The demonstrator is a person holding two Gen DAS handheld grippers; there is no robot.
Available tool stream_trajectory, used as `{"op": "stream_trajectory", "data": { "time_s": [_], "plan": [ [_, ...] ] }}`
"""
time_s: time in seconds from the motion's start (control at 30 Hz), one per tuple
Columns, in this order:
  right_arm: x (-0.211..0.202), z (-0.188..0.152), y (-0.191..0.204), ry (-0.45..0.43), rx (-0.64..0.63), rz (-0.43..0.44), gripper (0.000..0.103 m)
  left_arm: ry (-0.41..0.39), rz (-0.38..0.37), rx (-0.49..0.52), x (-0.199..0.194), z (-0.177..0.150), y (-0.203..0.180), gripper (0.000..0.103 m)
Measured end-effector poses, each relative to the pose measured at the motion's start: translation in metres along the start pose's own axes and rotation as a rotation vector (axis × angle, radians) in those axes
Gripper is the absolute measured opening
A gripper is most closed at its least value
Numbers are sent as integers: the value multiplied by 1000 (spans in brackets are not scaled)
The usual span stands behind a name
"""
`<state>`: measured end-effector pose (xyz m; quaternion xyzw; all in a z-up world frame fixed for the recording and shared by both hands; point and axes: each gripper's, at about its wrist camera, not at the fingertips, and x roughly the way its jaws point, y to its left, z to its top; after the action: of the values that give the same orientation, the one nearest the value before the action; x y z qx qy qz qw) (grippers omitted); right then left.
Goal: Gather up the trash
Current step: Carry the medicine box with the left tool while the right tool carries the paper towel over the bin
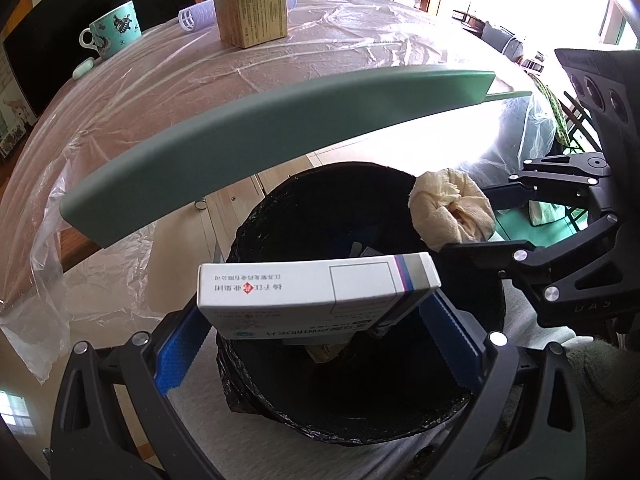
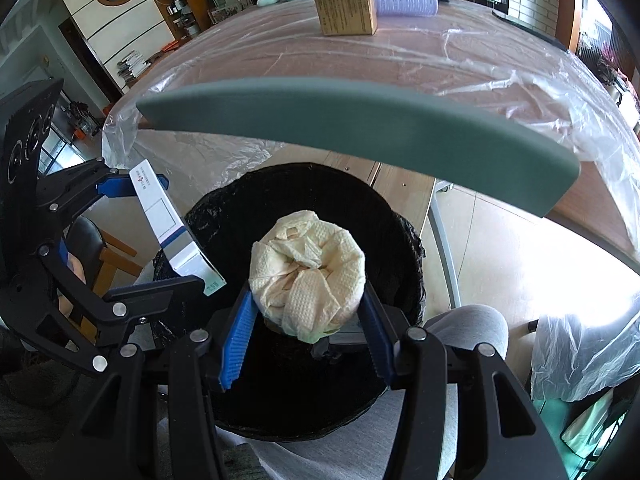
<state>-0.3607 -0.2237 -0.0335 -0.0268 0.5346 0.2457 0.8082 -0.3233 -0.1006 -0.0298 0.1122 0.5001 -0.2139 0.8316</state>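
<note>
Behind, plastic-covered table (image 2: 460, 68) still carrying a cardboard box (image 2: 346, 4). Hovering over the black-lined bin (image 2: 408, 248): left gripper (image 1: 316, 344) jaws clamping a medicine carton (image 1: 316, 284), right gripper (image 2: 306, 340) jaws squeezing a tissue wad (image 2: 308, 268). Risking a rim bounce (carton overhanging the edge).

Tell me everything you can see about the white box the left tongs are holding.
The white box is flat, thin cardboard with red and dark print, a blank outlined square and a purple-and-grey striped end. The left tongs clamp it between blue ribbed pads, tilted over the black-lined bin.
</note>
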Motion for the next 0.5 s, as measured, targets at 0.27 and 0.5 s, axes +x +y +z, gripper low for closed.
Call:
{"op": "stream_trajectory", "data": {
  "time_s": [0.27, 0.5],
  "plan": [
    [13, -4, -6, 30, 42, -2, 51, 34, 3, 0, 13, -7, 1, 101],
    [15, -8, -14, 34, 71, -14, 51, 46, 8, -24, 22, -9, 7, 101]
  ]
}}
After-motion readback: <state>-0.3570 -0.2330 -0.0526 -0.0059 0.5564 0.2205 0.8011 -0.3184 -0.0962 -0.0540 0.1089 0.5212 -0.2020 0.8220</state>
